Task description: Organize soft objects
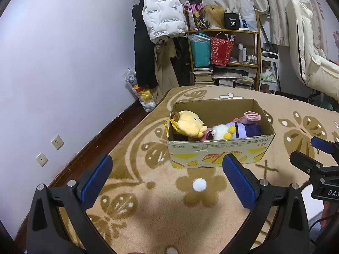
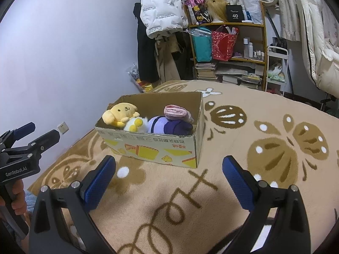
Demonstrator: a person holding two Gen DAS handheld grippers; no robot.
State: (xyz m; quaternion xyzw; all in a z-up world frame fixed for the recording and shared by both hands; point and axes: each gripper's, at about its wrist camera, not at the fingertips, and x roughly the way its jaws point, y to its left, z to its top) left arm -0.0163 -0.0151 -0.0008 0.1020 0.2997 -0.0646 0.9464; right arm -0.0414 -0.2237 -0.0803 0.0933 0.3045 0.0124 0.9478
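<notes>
Item: box (image 1: 220, 148), cardboard, open top, standing on the patterned blanket (image 1: 148, 190) ahead of both my tools, its long side running left to right across my view. From the left gripper (image 1: 167, 182) it lies forward and a little to the right; from the right gripper (image 2: 169, 180) forward and a little to the left, so it sits roughly between them, and I judge neither hand clearly nearer. Contents, left to right: yellow plush (image 2: 118, 114) propped against the left end wall, white plush (image 2: 136, 124) with yellow bits beside it, purple plush (image 2: 169, 127) lying along the box's length, pink roll (image 2: 175, 112) resting on top at the right end. Tools: both held above the blanket with fingers spread wide, nothing between the blue pads (image 1: 96, 182). No loose soft thing shows on the blanket within either view; I judge the sorting done or close to it, the box's far corners being partly hidden.
</notes>
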